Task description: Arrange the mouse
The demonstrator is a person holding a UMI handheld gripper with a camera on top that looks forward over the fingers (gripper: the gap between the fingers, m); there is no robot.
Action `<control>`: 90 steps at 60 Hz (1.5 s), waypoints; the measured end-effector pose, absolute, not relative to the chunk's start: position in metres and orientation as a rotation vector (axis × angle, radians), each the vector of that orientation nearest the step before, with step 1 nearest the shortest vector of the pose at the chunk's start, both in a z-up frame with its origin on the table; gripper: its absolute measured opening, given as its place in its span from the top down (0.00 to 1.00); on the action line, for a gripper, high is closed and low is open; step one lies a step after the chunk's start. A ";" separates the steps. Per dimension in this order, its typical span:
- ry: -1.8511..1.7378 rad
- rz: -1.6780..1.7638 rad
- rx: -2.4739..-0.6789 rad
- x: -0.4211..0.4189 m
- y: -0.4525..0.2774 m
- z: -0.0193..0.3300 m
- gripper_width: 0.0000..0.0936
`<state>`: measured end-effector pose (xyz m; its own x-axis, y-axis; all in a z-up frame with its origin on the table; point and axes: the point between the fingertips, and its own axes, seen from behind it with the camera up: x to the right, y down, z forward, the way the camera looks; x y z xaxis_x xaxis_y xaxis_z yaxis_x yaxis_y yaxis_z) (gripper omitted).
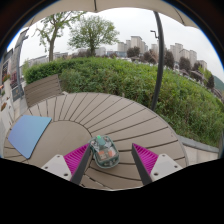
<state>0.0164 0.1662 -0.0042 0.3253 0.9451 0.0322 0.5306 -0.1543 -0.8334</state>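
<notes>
Mouse [105, 151] lies between the open fingers [78, 158], nearer the left

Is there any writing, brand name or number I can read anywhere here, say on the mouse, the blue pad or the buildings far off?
None can be read.
Mouse, between the fingers of the open claw: any marking is too small to read.
Blue mouse pad on the round wooden table: plain, no text.
Distant buildings: no legible signs.
</notes>
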 end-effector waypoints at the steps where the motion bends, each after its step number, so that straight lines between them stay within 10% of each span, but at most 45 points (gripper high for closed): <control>1: -1.313 0.670 -1.811 0.015 0.167 -0.003 0.09; 21: -1.335 0.657 -1.863 -0.002 0.180 -0.017 0.12; 25: -1.332 0.654 -1.874 -0.002 0.181 -0.017 0.25; 28: -1.347 0.644 -1.871 -0.002 0.179 -0.017 0.53; 37: -1.379 0.634 -1.907 -0.002 0.170 -0.013 0.59; 61: -1.382 0.936 -1.835 -0.075 0.026 0.124 0.59; 90: -1.452 0.811 -1.842 -0.126 -0.154 0.008 0.52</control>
<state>-0.1262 -0.1540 0.0079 0.1959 0.9777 -0.0754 0.5772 -0.1772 -0.7972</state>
